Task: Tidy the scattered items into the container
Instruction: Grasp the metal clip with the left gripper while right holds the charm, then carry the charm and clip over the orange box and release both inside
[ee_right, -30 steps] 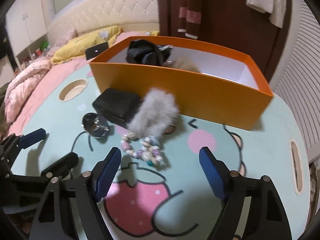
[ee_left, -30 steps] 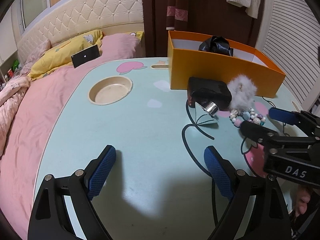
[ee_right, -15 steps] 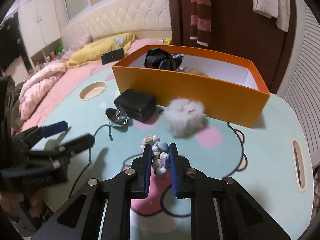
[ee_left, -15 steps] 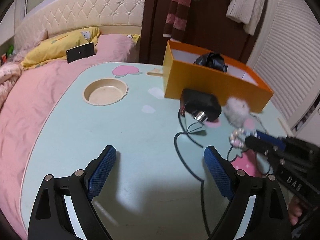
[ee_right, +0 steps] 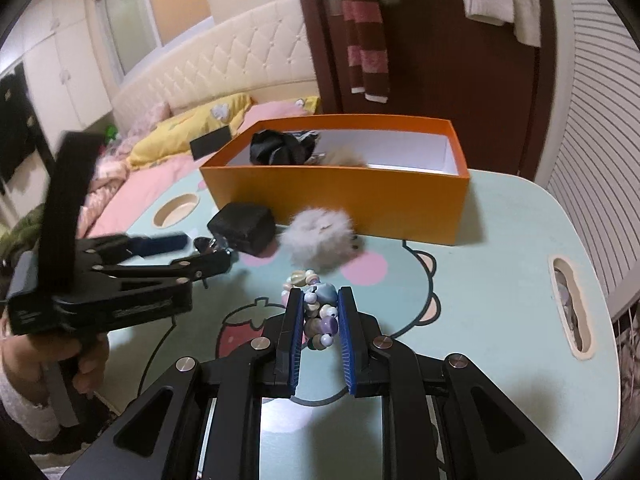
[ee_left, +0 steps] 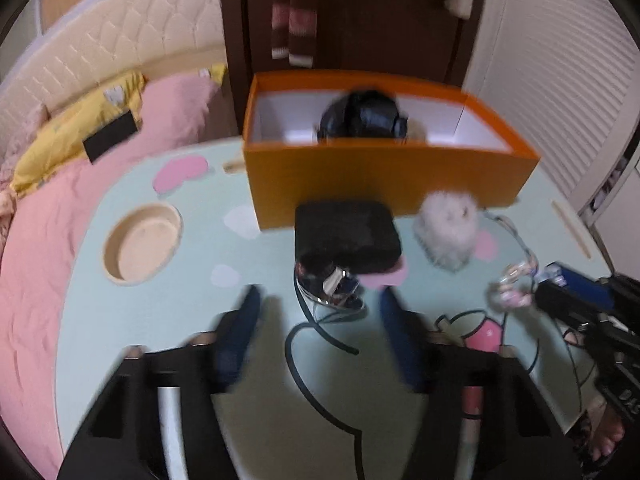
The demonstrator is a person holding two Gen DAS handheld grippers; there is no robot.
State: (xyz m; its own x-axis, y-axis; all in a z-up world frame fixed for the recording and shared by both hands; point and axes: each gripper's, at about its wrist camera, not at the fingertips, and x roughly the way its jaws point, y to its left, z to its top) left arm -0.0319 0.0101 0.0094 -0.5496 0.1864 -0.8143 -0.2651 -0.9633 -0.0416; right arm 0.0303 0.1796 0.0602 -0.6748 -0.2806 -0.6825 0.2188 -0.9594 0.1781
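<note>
An orange box (ee_left: 384,176) (ee_right: 344,208) stands at the back of the pale teal table (ee_right: 500,240), with a black crumpled item (ee_left: 360,116) inside. In front of it lie a black case (ee_left: 346,236) (ee_right: 244,226), a shiny silver round piece (ee_left: 332,284) and a white fluffy pompom (ee_left: 448,232) (ee_right: 320,240). My left gripper (ee_left: 318,296) (ee_right: 206,249) is closing; the silver piece sits between its tips, and the pads are clear of it. My right gripper (ee_right: 319,294) (ee_left: 548,284) is shut on a bead bracelet (ee_right: 318,314) (ee_left: 514,286).
A round cup recess (ee_left: 142,244) is sunk in the table's left part and a slot (ee_right: 570,308) near its right edge. A pink bed (ee_left: 48,240) borders the table on the left. A dark door and hanging clothes stand behind the box.
The left gripper moved forward to the silver piece and black case, and its jaws narrowed. The right gripper shut on the bead bracelet and has lifted it a little.
</note>
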